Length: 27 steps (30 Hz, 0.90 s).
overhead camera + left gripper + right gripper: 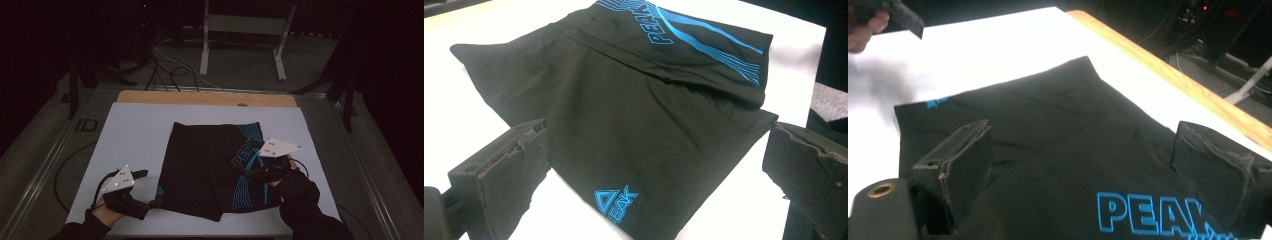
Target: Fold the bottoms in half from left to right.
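Shorts folding judged roughly halfway: one fold already made, at least one more left

Left gripper (150, 192) sits at the near left of the white mat (130, 130), jaws spread wide, nothing pinched; in the left gripper view the near-left corner of the shorts (634, 125) with the small logo (616, 199) lies between and just past the jaws, apparently untouched

Right gripper (250, 157) is held over the shorts' right part near the PEAK print (1148, 212), jaws also spread, nothing gripped; contact with the cloth can't be told

Shorts lie flat mid-mat, right leg seemingly folded over, with a doubled edge seen in the left gripper view

Remaining, by judgement: corner or hem to be grasped, garment folded again, then squared up

Beyond the mat: wooden table edge (200, 97), cables on floor (170, 70)
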Tool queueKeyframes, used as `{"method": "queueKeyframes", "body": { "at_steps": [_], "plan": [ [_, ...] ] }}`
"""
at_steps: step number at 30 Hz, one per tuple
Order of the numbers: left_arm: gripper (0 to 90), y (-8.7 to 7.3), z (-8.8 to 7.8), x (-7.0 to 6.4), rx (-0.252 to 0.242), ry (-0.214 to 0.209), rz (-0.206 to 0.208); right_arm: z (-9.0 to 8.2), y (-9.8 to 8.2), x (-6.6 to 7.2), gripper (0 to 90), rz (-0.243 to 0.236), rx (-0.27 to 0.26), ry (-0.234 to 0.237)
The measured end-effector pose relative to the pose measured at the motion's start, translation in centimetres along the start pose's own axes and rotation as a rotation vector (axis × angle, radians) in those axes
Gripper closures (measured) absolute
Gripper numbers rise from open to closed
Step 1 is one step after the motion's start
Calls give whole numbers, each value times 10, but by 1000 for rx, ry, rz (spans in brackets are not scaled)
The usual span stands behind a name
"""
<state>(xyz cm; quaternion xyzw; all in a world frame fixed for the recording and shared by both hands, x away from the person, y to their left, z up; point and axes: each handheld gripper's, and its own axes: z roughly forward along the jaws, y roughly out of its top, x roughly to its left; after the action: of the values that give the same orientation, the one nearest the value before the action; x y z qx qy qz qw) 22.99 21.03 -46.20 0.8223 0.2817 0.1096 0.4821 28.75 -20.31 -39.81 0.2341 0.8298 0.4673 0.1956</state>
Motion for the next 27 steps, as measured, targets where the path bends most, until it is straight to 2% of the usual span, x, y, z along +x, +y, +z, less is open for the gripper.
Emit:
{"method": "queueKeyframes", "body": {
  "at_steps": [5, 11, 27],
  "plan": [
    [0, -1, 1, 0, 12, 9, 12, 10, 11, -3, 99, -2, -15, 3],
    [0, -3, 3, 1, 22, 9, 8, 24, 21, -7, 99, -10, -23, 14],
    [0, -7, 8, 2, 37, 4, 1, 70, 30, -12, 99, -12, 20, 34]
  ]
}}
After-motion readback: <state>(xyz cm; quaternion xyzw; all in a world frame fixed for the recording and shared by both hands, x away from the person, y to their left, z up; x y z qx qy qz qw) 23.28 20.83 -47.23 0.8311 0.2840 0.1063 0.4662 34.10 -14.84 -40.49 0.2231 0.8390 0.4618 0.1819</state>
